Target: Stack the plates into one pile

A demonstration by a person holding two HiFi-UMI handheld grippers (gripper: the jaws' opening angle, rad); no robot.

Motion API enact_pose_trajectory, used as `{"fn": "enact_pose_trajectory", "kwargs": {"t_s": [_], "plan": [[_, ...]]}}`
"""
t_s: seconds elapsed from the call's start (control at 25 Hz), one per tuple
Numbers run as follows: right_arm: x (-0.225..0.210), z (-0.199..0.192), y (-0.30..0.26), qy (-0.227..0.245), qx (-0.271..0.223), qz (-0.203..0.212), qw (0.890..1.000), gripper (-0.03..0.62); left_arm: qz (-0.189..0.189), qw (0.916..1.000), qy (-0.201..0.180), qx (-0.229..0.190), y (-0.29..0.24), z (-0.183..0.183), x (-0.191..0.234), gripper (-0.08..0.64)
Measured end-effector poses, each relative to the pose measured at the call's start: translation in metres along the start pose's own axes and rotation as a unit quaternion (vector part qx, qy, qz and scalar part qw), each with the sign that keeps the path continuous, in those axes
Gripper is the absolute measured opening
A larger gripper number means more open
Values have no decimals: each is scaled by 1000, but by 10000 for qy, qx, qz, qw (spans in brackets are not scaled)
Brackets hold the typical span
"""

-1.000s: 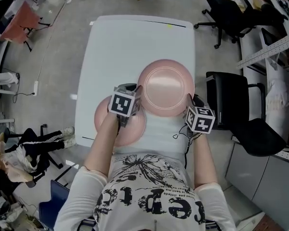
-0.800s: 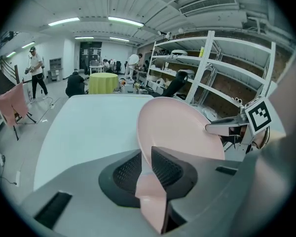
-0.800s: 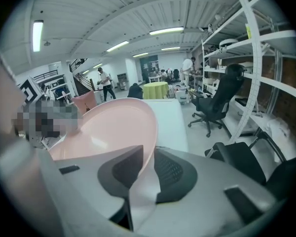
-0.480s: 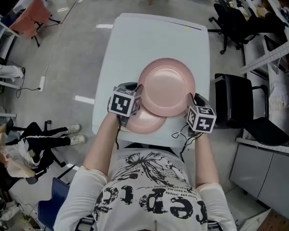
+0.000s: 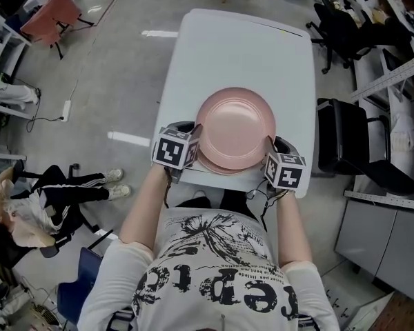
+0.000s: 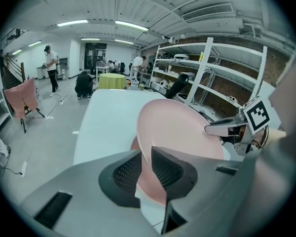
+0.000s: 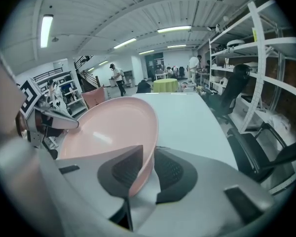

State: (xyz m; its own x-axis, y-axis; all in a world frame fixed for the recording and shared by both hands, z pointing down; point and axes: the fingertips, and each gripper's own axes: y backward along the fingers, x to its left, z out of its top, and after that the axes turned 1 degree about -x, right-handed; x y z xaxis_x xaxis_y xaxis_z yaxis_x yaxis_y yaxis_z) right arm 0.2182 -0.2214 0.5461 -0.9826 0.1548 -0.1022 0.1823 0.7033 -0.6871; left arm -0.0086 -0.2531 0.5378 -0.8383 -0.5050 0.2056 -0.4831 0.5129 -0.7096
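A pink plate (image 5: 234, 126) hangs just over the near part of the white table (image 5: 248, 47), held at both sides. My left gripper (image 5: 195, 138) is shut on its left rim, and in the left gripper view the rim (image 6: 144, 147) runs between the two pads. My right gripper (image 5: 270, 147) is shut on the right rim, which the right gripper view shows pinched between its jaws (image 7: 148, 169). A second pink plate (image 5: 217, 169) lies on the table right beneath, with only a thin crescent showing at the near edge.
The table's front edge is right below the grippers. A black office chair (image 5: 345, 136) stands close to the table's right side. A person (image 5: 55, 192) sits on the floor at the left. Shelving (image 6: 212, 78) lines the right wall.
Both grippers have carried the held plate leftward and nearer, from beside the lower plate to almost directly over it. The lower plate is now mostly covered.
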Motion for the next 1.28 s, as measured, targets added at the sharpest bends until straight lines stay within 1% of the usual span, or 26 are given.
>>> {"fn": "enact_pose_trajectory", "kwargs": {"t_s": [0.2,0.36,0.56,0.68,0.8,1.0,1.16,1.28], "plan": [[17,-22,1,-17,158,13,9999,80,0,9999,123,87,7,-27,8,64],[23,-32,-3,13,256,-16,9997,80,115,9996,235,136,3,-42,13,64],[23,-41,-11,32,416,-89,9991,80,420,9989,78,171,-6,-50,17,64],[22,-44,-15,41,513,-99,9986,83,648,9977,45,193,-14,-52,19,61],[20,-45,-20,110,591,-147,9981,86,822,9962,-130,256,-21,-51,21,61],[15,-45,-26,279,667,-309,9969,91,907,9951,-216,315,-29,-54,21,63],[12,-52,-31,373,810,-365,9954,95,941,9948,-230,320,-33,-55,22,67],[9,-53,-34,407,813,-397,9951,97,973,9944,-269,309,-34,-53,22,71]]}}
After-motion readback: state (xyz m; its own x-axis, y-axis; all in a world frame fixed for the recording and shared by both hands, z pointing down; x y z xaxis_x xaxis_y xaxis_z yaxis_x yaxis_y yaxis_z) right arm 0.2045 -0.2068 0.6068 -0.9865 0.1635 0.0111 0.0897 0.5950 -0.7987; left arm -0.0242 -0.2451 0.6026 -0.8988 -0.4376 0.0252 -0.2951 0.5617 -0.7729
